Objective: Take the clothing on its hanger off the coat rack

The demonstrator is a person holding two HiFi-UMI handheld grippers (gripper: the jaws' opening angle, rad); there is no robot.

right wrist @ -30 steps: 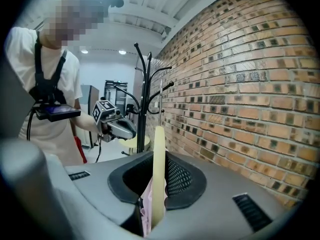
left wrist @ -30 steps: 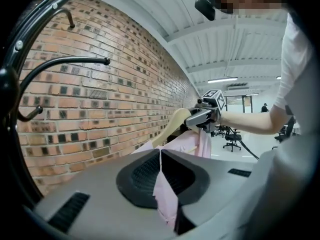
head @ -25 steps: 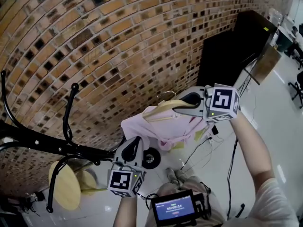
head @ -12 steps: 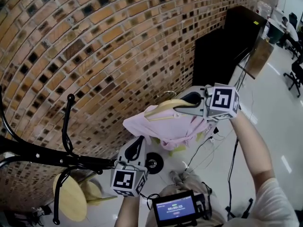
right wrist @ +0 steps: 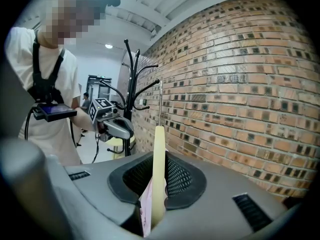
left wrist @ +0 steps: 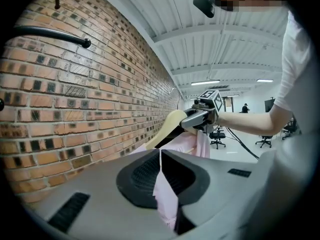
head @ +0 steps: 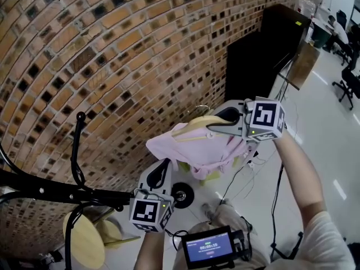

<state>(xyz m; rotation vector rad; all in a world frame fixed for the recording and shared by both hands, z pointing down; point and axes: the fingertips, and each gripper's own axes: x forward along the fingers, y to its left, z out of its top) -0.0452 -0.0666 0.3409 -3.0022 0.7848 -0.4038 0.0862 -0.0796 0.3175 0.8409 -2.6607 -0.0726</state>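
The right gripper (head: 218,126) clamps the hanger (head: 194,129), the left gripper (head: 162,167) pinches the pink garment (head: 197,151) below; the coat rack (head: 50,190) stands well apart, leftward

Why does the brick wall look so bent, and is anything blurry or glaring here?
Head view: wide lens bows the brick wall into a curve. Left gripper view: dark rounded corners, bright ceiling lights, pink clothing near the lens soft. Right gripper view: same dark corners, hanger slightly soft, bricks sharp.
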